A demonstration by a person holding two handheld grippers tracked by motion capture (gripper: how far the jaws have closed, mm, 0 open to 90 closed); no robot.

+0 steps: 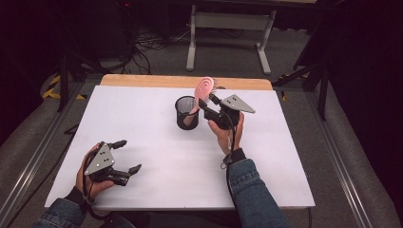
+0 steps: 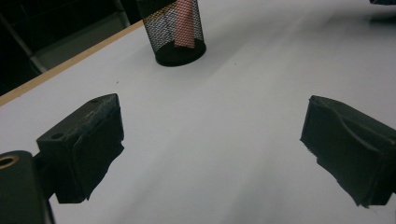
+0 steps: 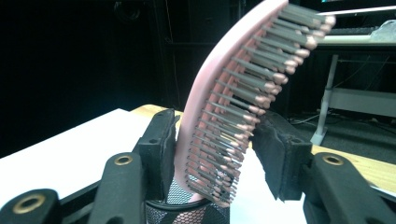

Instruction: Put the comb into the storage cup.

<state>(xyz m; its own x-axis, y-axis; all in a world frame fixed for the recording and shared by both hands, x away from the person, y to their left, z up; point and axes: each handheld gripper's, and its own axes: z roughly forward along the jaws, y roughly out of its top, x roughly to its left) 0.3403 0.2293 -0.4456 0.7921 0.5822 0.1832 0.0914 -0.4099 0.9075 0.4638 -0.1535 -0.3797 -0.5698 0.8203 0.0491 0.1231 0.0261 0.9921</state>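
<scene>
A pink hairbrush [image 1: 205,88] stands tilted, its handle down inside a black mesh cup [image 1: 185,114] near the middle of the white table [image 1: 157,142]. My right gripper [image 1: 207,101] is shut on the hairbrush [image 3: 219,112] just above the cup [image 3: 187,212]: one pad lies against the pink back, the other against the bristle tips. At the table's front left, my left gripper [image 1: 129,155] rests low and open. Its jaws stand wide apart with bare table between them, as the left gripper view confirms for the left gripper [image 2: 210,140]. That view has the cup [image 2: 180,32] farther off, the pink handle [image 2: 185,23] showing through the mesh.
The wooden far edge of the table [image 1: 185,81] runs behind the cup. Beyond it stand a grey desk frame [image 1: 228,28] and cables on the floor. Metal rails [image 1: 332,142] flank the table.
</scene>
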